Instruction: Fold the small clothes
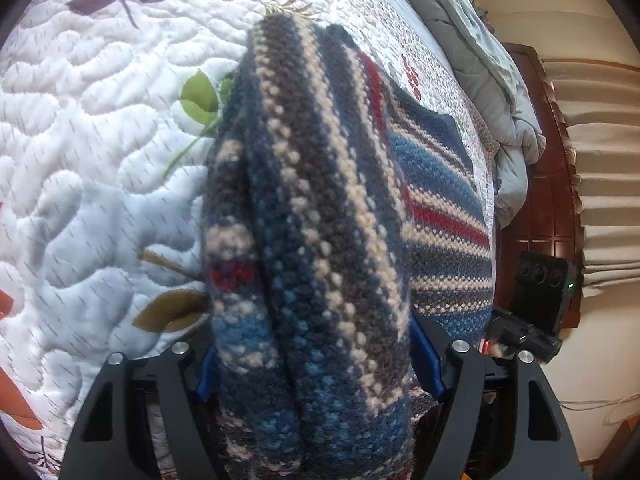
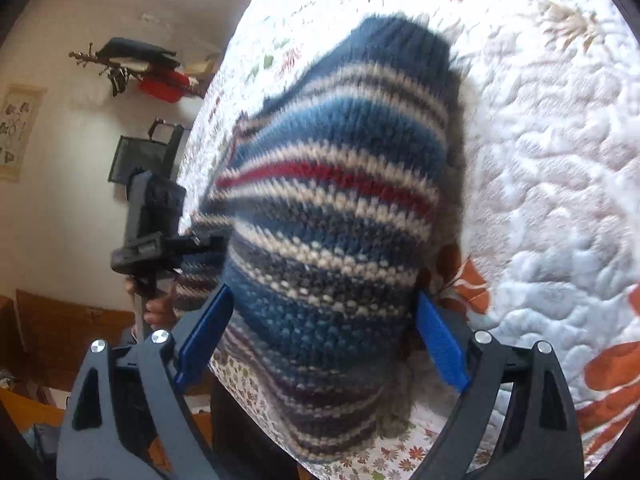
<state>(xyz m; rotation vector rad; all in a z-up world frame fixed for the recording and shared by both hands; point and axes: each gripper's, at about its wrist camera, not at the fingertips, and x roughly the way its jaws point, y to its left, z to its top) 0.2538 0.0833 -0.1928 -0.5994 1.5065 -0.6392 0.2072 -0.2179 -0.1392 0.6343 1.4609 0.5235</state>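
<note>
Both fingers around knit sweater

Striped knit bunched between left gripper jaws.

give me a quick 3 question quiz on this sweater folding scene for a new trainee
1. Multiple choice: what does the striped knit sweater lie on? A) a bare wooden floor B) a quilted floral bedspread C) a glass desk
2. True or false: the sweater is a single plain colour.
3. Short answer: what sits between the fingers of both the left gripper and the right gripper?

Key
1. B. The white quilt with leaf and flower prints shows around the sweater in both wrist views.
2. False. It has blue, cream, grey and red stripes.
3. Bunched sweater fabric fills the gap between each pair of blue pads; whether the pads press on it is unclear.
</note>
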